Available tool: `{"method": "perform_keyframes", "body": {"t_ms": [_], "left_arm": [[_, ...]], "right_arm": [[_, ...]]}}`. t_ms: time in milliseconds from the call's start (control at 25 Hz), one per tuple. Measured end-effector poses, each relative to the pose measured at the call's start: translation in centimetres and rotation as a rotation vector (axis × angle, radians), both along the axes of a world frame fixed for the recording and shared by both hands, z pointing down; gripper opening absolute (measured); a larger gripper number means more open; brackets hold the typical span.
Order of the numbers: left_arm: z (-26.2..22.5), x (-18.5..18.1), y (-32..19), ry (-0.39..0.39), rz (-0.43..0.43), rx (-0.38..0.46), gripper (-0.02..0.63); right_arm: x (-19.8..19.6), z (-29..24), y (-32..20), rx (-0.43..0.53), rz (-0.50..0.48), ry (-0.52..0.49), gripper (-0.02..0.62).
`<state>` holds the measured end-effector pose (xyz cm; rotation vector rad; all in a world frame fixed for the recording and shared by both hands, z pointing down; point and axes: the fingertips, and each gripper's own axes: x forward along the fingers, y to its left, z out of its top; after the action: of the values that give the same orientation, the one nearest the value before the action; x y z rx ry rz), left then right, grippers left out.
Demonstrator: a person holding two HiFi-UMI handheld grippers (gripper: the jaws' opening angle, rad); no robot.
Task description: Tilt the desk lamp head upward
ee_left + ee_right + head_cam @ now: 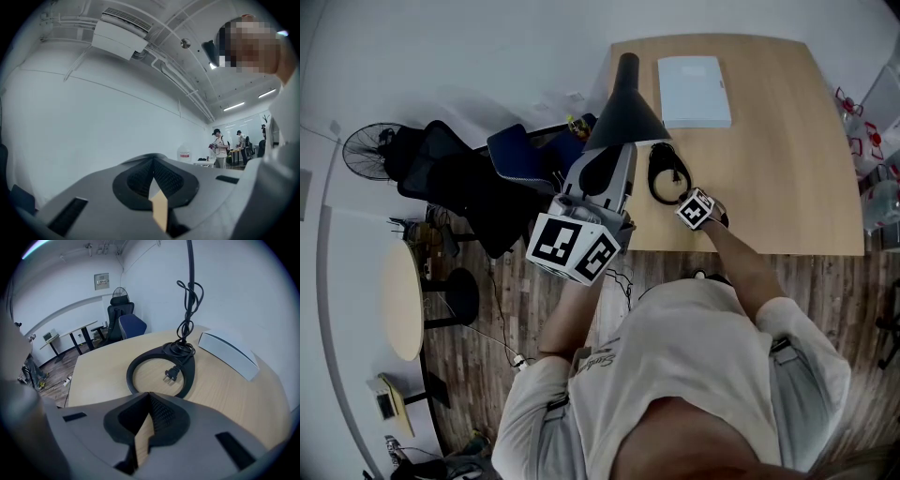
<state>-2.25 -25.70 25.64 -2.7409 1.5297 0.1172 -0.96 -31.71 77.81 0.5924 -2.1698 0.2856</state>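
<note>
So right now both of my grippers are empty. My left gripper (154, 178) is raised high and its own view only gets the white wall and the ceiling (154, 28), with a couple of people (218, 146) way off at the far end of the room. Its jaws are pressed together with nothing between them. From the head view it sits just below the black cone of the lamp head (623, 111), which hangs over the near left corner of the wooden desk (769, 187). I honestly can't tell whether the tip is touching the shade or just sitting next to it. My right gripper (149, 409) is down low at the front edge of the desk, jaws also closed on nothing, pointing across the desktop at the lamp base (131, 374). That's a black open ring lying flat on the wood, near my jaws but not touching them. The plug (171, 375) lies inside the ring, and the cord (187, 315) is bundled up in a loose knot around the thin stem (190, 263), which rises from the far side of the ring. A flat white box (228, 354) lies further back on the desk, to the right of the base and clear of it. Off past the left end of the desk there's a blue chair (132, 326), a black office chair (118, 310) and a standing fan (119, 292).
</note>
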Motion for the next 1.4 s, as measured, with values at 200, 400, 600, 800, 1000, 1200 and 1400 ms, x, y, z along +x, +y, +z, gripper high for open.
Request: {"method": "perform_keyframes", "body": {"t_ms": [200, 400, 600, 800, 1000, 1200, 1400], "left_arm": [[-1.0, 0.1, -0.4, -0.015, 0.004, 0.010, 0.015], [-1.2, 0.3, -0.3, -0.020, 0.011, 0.012, 0.015], [-0.8, 0.0, 0.2, -0.027, 0.022, 0.017, 0.015], [1.6, -0.8, 1.2, -0.021, 0.028, -0.024, 0.015], [3.5, -2.3, 3.2, -0.019, 0.041, -0.063, 0.015], [4.0, -3.9, 4.3, -0.004, 0.079, -0.081, 0.015], [5.0, -4.6, 6.2, -0.015, 0.109, -0.098, 0.015]], "right_arm": [[0.0, -0.1, 0.0, -0.012, 0.003, 0.001, -0.005], [0.1, -0.1, 0.0, -0.015, 0.008, 0.002, -0.005], [0.1, -0.2, -0.1, -0.018, 0.021, -0.004, -0.005], [0.0, -0.1, -0.2, -0.004, 0.039, 0.014, -0.005], [0.2, -0.7, 0.0, -0.017, 0.103, -0.003, -0.005], [0.7, -1.8, 1.5, -0.010, 0.194, -0.010, -0.006], [0.1, -3.9, 4.1, 0.018, 0.197, -0.037, -0.006]]}}
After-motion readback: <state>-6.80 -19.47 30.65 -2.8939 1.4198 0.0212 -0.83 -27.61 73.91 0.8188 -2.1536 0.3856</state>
